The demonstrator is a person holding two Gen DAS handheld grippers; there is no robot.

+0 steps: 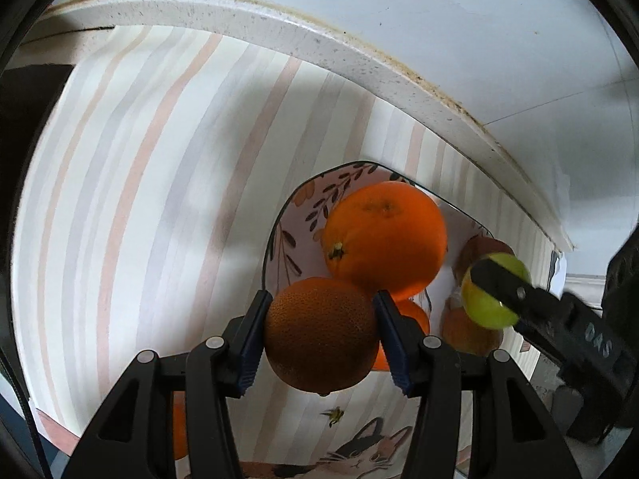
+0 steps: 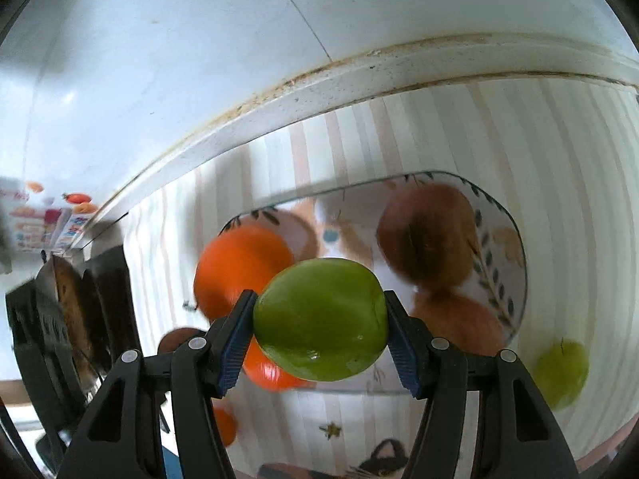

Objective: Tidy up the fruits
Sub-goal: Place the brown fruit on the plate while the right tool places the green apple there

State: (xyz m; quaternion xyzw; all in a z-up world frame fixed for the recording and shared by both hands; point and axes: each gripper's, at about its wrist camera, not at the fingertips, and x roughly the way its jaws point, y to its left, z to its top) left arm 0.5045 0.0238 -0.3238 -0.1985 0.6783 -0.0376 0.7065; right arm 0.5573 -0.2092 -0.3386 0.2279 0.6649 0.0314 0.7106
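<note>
My left gripper (image 1: 321,333) is shut on an orange (image 1: 319,333) and holds it over the near edge of a flower-patterned plate (image 1: 291,215). A larger orange (image 1: 385,235) lies on that plate, with another orange partly hidden behind the held one. My right gripper (image 2: 319,319) is shut on a green apple (image 2: 321,319) above the same plate (image 2: 507,235); it also shows in the left wrist view (image 1: 495,295). On the plate I see an orange (image 2: 239,267) and two reddish-brown apples (image 2: 429,235). A second green apple (image 2: 565,373) lies on the cloth at the right.
The plate sits on a striped tablecloth (image 1: 139,199) with a cat print near the front edge. A white counter rim (image 1: 279,32) and a pale wall run behind it. Dark objects (image 2: 80,311) stand at the cloth's left end.
</note>
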